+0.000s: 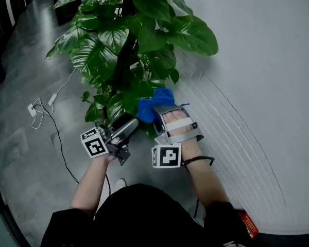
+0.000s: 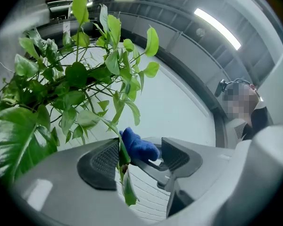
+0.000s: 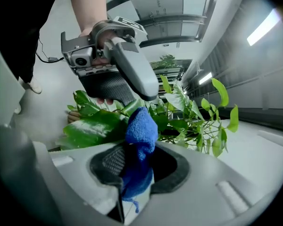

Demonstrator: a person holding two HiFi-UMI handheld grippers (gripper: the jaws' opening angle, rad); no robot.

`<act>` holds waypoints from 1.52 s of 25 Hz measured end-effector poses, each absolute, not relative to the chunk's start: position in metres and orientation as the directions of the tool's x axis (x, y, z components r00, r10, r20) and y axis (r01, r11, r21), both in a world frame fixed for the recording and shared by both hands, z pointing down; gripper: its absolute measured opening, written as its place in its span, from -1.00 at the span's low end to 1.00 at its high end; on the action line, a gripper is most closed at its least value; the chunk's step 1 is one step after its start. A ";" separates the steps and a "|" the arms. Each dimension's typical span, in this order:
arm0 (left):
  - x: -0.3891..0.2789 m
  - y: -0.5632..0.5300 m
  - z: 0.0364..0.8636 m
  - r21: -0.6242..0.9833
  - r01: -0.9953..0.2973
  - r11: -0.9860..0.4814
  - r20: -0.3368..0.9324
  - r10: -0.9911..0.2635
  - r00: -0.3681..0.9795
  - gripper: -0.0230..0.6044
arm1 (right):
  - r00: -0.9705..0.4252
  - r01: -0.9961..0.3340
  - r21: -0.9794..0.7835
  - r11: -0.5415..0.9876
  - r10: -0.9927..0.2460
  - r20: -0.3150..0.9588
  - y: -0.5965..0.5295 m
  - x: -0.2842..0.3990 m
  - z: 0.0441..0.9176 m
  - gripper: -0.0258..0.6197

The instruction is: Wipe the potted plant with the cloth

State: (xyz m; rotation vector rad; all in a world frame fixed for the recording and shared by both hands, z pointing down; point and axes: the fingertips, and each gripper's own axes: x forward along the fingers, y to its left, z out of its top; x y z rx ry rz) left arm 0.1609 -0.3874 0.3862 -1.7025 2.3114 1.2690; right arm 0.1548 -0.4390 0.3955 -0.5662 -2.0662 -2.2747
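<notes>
Clamped shut in right gripper (image 3: pixel 140 165) — fuzzy blue microfibre cloth (image 3: pixel 141 126), brought against low leaves of green broad-leaved potted plant (image 1: pixel 100 55); left gripper (image 2: pixel 141 160) half-open round drooping leaf (image 2: pixel 128 192), not pinching; judged mid-wipe — most foliage pending.

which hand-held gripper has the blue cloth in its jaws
The right hand-held gripper: its jaws clamp the blue cloth. On the left hand-held gripper the jaws stand apart, with only a thin plant leaf hanging between them.
</notes>
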 end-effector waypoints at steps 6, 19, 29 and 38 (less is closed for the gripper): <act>0.164 -0.394 0.387 0.608 -0.791 0.069 -0.454 -0.788 -0.417 -0.05 | -0.928 0.275 0.955 -0.110 0.228 0.293 -0.444 0.170 0.412 -0.59; 0.167 -0.396 0.382 0.636 -0.771 0.033 -0.488 -0.757 -0.434 -0.05 | -0.923 0.312 0.947 -0.074 0.215 0.320 -0.460 0.194 0.434 -0.59; 0.169 -0.392 0.376 0.633 -0.774 0.027 -0.509 -0.738 -0.443 -0.05 | -0.915 0.345 0.936 -0.065 0.202 0.351 -0.466 0.207 0.455 -0.59; 0.170 -0.395 0.380 0.628 -0.777 0.046 -0.486 -0.756 -0.438 -0.05 | -0.907 0.377 0.925 -0.044 0.182 0.379 -0.476 0.221 0.470 -0.59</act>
